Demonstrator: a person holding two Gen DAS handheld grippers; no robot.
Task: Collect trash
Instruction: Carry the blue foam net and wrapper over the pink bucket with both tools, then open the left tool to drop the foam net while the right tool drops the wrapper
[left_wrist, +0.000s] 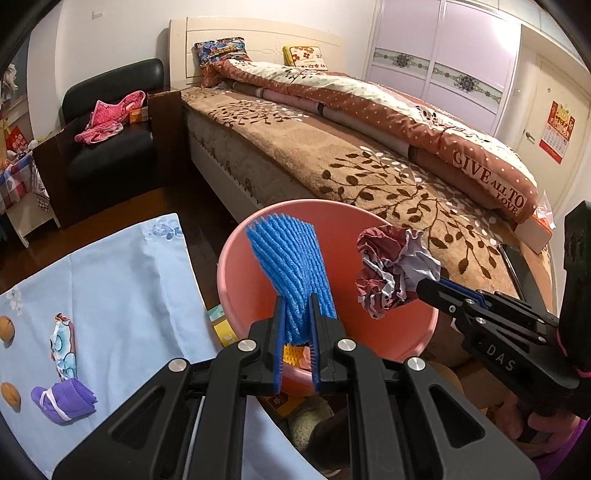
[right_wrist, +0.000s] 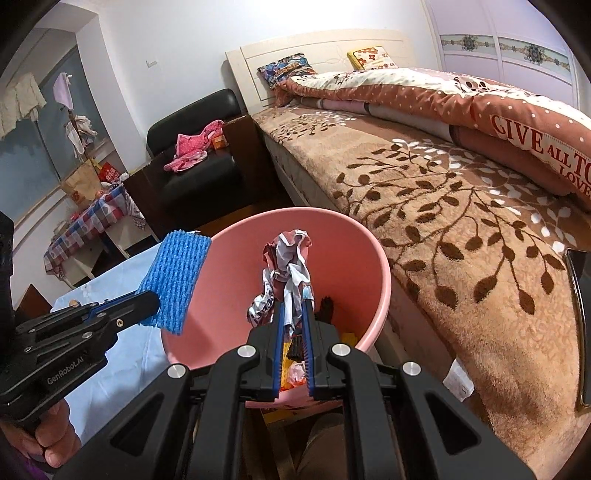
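Observation:
My left gripper (left_wrist: 297, 301) is shut on a blue foam net sleeve (left_wrist: 291, 266) and holds it over the pink bin (left_wrist: 236, 266). My right gripper (right_wrist: 294, 299) is shut on a crumpled red-and-white paper wad (right_wrist: 286, 269) and holds it over the same pink bin (right_wrist: 362, 258). The wad also shows in the left wrist view (left_wrist: 391, 271), at the bin's right rim. The sleeve shows in the right wrist view (right_wrist: 177, 280), at the bin's left rim. Yellow and orange scraps (right_wrist: 291, 365) lie in the bin's bottom.
A table with a light blue cloth (left_wrist: 110, 288) stands left of the bin, bearing a purple rolled cloth (left_wrist: 62, 402), a patterned wrapper (left_wrist: 62, 347) and two brown nuts (left_wrist: 6, 328). A bed with a brown leaf blanket (left_wrist: 369, 177) lies right. A black armchair (left_wrist: 110, 147) stands behind.

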